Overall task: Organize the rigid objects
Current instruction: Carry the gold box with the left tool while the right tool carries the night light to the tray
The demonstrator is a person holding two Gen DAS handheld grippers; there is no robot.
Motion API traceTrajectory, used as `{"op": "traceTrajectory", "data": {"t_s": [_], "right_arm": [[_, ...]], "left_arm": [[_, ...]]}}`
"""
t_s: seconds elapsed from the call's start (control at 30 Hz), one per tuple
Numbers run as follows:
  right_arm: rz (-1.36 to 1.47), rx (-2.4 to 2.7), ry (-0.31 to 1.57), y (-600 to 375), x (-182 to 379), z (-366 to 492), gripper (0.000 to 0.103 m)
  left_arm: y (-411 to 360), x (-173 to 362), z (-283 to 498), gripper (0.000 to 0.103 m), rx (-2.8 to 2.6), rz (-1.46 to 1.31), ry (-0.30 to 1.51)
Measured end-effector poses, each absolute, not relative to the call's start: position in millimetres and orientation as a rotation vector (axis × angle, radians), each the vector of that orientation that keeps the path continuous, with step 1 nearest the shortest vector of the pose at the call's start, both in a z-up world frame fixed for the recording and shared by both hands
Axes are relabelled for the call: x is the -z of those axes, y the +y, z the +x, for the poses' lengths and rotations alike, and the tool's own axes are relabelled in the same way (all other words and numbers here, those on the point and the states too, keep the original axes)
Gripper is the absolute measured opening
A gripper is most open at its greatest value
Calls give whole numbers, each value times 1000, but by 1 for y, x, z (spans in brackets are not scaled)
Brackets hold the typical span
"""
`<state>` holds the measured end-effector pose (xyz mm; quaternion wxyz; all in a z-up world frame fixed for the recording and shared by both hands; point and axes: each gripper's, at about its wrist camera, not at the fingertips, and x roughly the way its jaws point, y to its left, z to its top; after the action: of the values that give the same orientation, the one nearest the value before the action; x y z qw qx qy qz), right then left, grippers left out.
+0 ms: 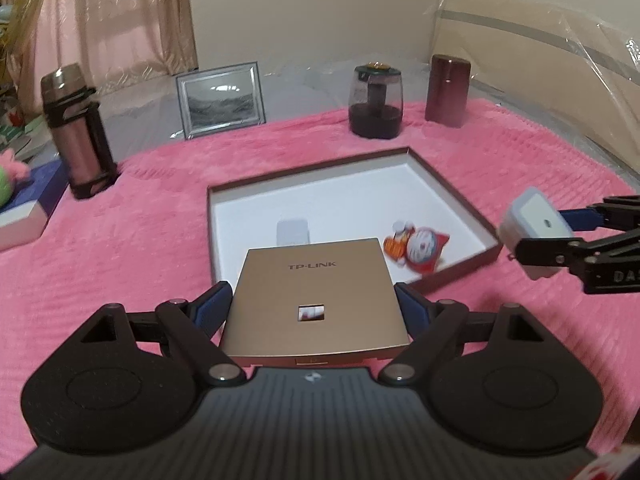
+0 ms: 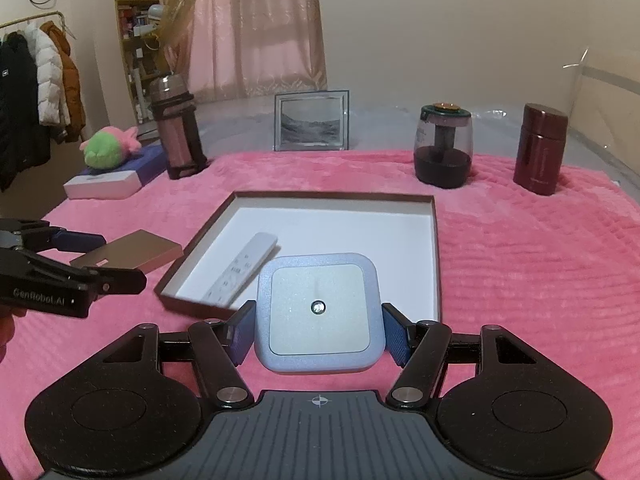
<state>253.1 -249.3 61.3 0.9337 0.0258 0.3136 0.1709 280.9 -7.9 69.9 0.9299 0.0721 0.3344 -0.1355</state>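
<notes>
My left gripper is shut on a gold TP-LINK panel and holds it over the near edge of a shallow white-lined box. In the box lie a white remote and a Doraemon toy. My right gripper is shut on a square blue-grey device, held above the box's near edge. The remote lies at the box's left. The left gripper with the panel shows at the left. The right gripper with the device shows at the right.
On the pink blanket stand a pink flask, a picture frame, a dark glass jar and a maroon canister. A plush toy on a flat box sits at the far left.
</notes>
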Motion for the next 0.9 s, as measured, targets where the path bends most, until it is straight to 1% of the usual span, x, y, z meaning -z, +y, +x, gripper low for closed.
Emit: {"op": "traceTrajectory", "data": {"t_s": [0.3, 0.63, 0.9], "right_arm": [[45, -333, 694, -258, -58, 316, 61], [37, -325, 745, -266, -37, 364, 61], [62, -328, 775, -270, -22, 396, 61]], "left_arm": [[-37, -71, 330, 83, 292, 175, 678], [-49, -46, 379, 84, 307, 212, 714], [-53, -24, 409, 84, 329, 165, 742]]}}
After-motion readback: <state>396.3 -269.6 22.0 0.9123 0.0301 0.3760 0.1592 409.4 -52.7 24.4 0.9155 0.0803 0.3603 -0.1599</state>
